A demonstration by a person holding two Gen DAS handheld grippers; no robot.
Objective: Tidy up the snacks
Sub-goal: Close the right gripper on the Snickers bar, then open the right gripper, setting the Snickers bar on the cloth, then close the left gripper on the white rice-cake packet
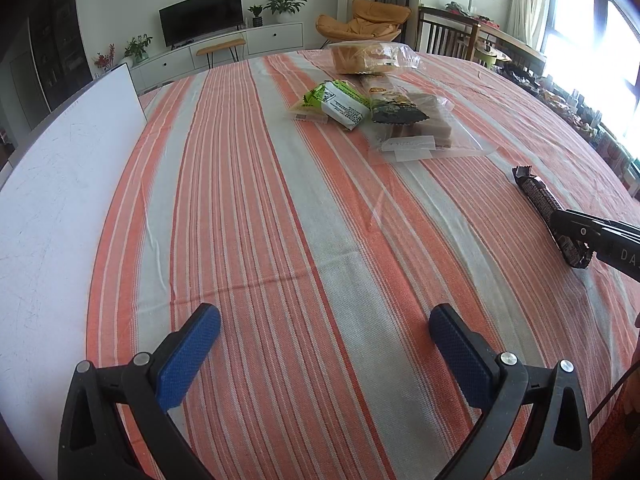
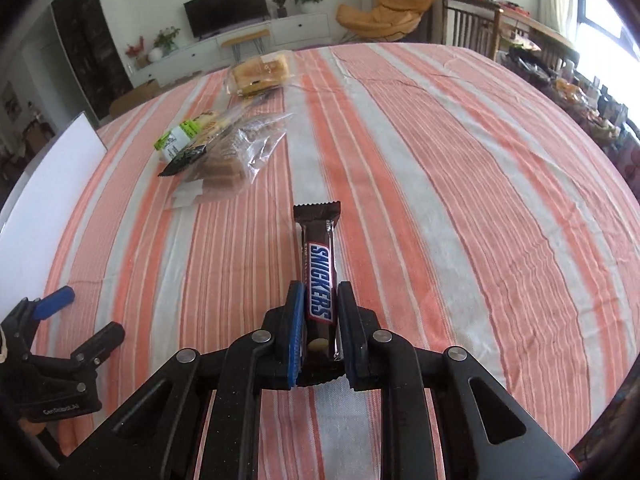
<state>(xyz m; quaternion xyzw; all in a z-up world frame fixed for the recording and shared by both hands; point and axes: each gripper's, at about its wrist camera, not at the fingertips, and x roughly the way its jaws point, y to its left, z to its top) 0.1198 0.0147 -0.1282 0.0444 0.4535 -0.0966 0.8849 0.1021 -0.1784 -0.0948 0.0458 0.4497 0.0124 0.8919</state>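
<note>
Snickers bar (image 2: 320,280) lies on the striped tablecloth (image 2: 440,200), clamped in the right gripper (image 2: 319,312); left gripper (image 1: 324,344) hangs unclenched (nothing between its pads). The snack pile (image 2: 216,148) waits ahead, sorting seemingly barely begun.

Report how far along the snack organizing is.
Looks done: several snacks sit grouped at the far side of the striped tablecloth: a bread bag, a green-and-white packet, a dark packet and a clear bag of wafers. In hand: the right gripper is shut on the Snickers bar. Left: placing that bar, probably with the group. The left gripper is open and empty.
</note>
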